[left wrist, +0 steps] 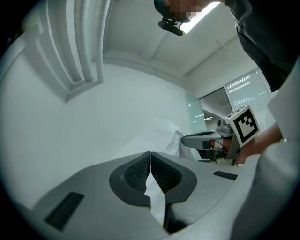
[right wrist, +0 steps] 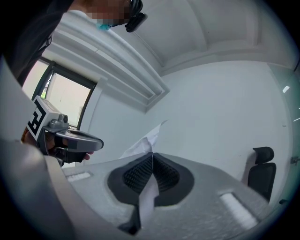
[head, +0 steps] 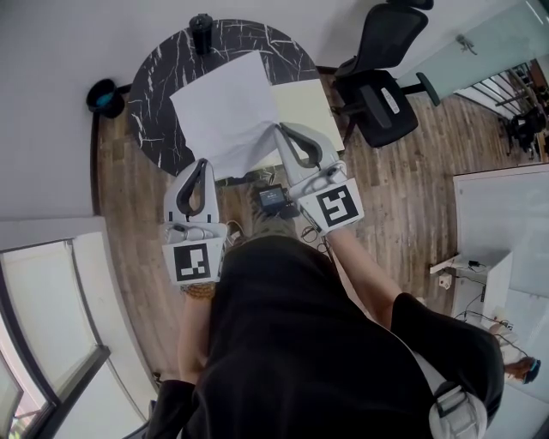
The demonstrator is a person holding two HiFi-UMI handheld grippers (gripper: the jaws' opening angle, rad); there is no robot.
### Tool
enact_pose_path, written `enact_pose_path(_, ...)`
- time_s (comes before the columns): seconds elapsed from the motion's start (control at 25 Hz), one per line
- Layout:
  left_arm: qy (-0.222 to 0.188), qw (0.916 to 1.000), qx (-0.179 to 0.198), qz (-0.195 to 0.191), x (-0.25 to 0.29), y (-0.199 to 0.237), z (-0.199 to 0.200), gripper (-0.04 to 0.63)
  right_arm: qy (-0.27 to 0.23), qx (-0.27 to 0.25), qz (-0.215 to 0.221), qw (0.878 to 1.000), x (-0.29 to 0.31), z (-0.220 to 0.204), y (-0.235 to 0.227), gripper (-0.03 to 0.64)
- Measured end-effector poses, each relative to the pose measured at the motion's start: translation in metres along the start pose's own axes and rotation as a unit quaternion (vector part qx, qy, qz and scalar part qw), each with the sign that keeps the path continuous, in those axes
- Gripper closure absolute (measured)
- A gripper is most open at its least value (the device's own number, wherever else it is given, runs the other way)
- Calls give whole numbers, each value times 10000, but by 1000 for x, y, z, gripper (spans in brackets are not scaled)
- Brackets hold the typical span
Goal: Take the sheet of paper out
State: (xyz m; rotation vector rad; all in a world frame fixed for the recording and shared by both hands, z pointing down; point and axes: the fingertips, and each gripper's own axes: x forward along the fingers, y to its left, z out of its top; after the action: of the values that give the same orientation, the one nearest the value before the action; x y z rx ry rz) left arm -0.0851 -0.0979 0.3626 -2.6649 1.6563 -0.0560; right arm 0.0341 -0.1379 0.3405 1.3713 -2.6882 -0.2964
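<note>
both grippers held the sheet of paper [head: 225, 110] up over the round black marbled table [head: 154, 94].

the left gripper [left wrist: 150, 161] was pressed together on the sheet's corner on the table's left side, and the right gripper [right wrist: 152, 161] was clamped the same way on the corner toward the table's right, with a sliver of white showing between each pair of ribbed pads. the sheet covered the table's middle, its far edge reaching toward the dark cup [head: 201, 23] at the table's far rim. it looked thin, light and floppy, creasing between the two pinches. it would likely tear or slip if pulled unevenly, so the two corners, gripped well in from the edge, seemed the sound places to hold.
</note>
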Motion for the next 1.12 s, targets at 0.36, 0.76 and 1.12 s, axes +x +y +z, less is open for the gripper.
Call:
enact_pose_path(0.36,7,10000,10,-57,4,1,3,594,32,1,-35,10000,2,1,-1,618)
enact_pose_path(0.76,65,9999,101,-92,4,2,1,594,-4,-25,-106,9999,5,-1,-3,618)
enact_pose_path(1.12,179,9996,155,-137,3,1,-7,594,99,-16,-223,9997,6,-8,-7,618)
